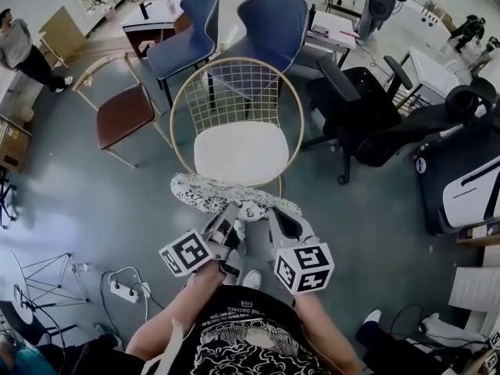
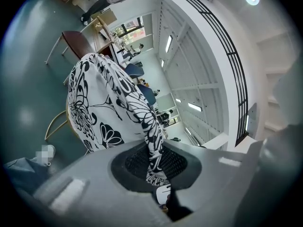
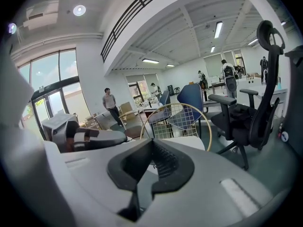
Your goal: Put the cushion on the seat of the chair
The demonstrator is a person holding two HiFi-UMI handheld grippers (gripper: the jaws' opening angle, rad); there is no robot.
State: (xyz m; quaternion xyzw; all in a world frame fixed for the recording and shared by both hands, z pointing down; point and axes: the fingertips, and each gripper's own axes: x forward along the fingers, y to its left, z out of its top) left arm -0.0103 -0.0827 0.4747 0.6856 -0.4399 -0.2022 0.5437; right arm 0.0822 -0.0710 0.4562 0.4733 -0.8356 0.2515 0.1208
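At your 10 o'clock a brown chair (image 1: 121, 114) stands on the grey floor. Lower down, at 7 o'clock from the gold wire chair (image 1: 234, 92), is your left gripper (image 1: 228, 223) (image 2: 156, 167). Its fingers (image 2: 137, 162) are clenched on the edge of the cushion (image 1: 207, 194) (image 2: 102, 103). The cushion is white with black flowers. You hold it up in the air between both grippers. It hangs at 6 o'clock from the chair's white seat (image 1: 230, 153), just by the seat's near edge and not lying on it. The seat is bare. Two blue chairs (image 1: 269, 22) stand behind the wire chair at 12 o'clock. Your right gripper (image 1: 280, 219) (image 3: 154, 162) is at the cushion's right end. Its fingers (image 3: 165, 162) are squeezed almost together on that end. It looks straight at the wire chair (image 3: 182, 117). A black office chair (image 1: 375, 123) stands at your 2 o'clock.
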